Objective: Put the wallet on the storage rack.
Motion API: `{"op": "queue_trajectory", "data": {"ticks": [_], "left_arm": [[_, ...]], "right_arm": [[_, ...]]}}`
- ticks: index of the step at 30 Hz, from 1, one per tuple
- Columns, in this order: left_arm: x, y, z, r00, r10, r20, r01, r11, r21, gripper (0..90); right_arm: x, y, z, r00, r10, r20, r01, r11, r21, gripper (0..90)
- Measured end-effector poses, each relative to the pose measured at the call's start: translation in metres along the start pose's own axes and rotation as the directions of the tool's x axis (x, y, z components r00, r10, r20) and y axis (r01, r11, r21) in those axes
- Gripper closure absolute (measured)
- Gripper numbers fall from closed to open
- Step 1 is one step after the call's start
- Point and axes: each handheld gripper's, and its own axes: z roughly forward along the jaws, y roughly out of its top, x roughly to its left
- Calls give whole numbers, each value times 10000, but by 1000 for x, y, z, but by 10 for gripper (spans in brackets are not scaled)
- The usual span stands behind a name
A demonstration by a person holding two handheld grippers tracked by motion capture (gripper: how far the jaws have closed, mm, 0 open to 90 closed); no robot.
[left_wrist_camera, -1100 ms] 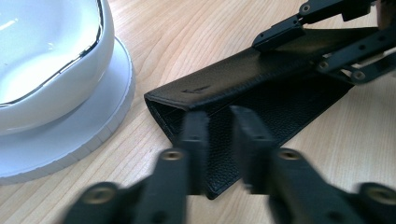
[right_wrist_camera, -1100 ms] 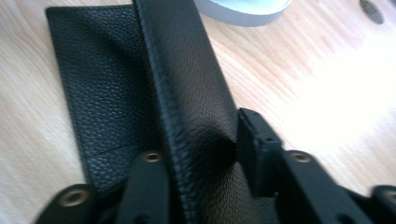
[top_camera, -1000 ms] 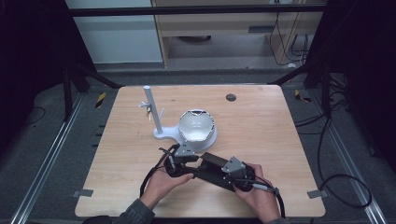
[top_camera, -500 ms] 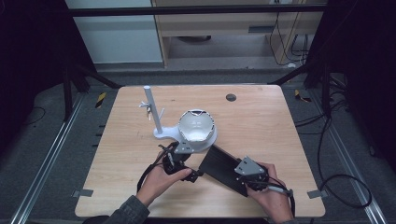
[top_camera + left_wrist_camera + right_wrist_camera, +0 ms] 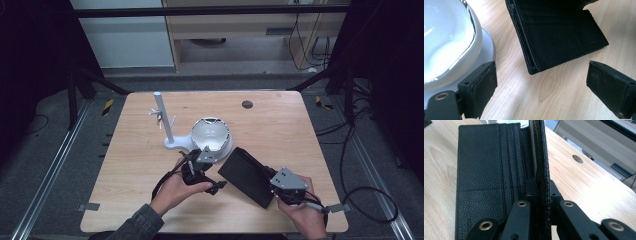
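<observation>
Now right gripper (image 5: pixel 278 189) clamping 1 flap of black wallet (image 5: pixel 247 176), other flap lying open on table (image 5: pixel 125 200) beside its jaws. Left gripper (image 5: pixel 212 186) just been opening, standing wide, nothing between jaws, wallet corner just ahead, white dish (image 5: pixel 446 42) beside.

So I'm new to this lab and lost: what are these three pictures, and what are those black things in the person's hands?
A person sits at a wooden table, holding a hand-held claw in each hand. One picture looks down from above; the other two come from cameras riding on each claw. The right claw is shut on one flap of an open black wallet, lifting it upright while the other flap lies flat. The left claw has just been opening and holds nothing. Beside it stands a white dome on a base with a white post.
</observation>
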Motion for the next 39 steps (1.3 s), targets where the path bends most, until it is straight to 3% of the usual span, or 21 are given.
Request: {"op": "queue_trajectory", "data": {"ticks": [9,14,23,27,30,32,34,39], "left_arm": [[2,12,0,9999,-119,40,120,9994,-309,92],[4,14,4,10000,-7,80,8,9999,-127,92],[10,26,22,9947,-573,859,592,9980,-204,121],[12,33,31,9943,-433,970,424,9990,116,153],[14,35,33,9929,-442,1106,427,9990,163,221],[15,36,32,9904,-511,1286,505,9987,73,410],[16,36,28,9902,-571,1276,557,9983,147,514],[12,43,13,9805,-764,1812,773,9970,20,726]], "right_arm": [[-3,1,-4,9994,333,-113,-339,9977,-584,843],[-3,2,-5,9992,357,-201,-371,9965,-748,843],[-3,5,-7,9985,482,-271,-509,9929,-1077,843],[-2,6,-8,9982,511,-311,-547,9901,-1292,843],[-3,7,-9,9977,587,-325,-629,9871,-1471,843],[-3,7,-9,9975,585,-385,-637,9863,-1520,843],[-2,6,-8,9968,606,-525,-680,9859,-1529,841],[0,0,-5,9930,622,-1003,-746,9893,-1250,780]]}}
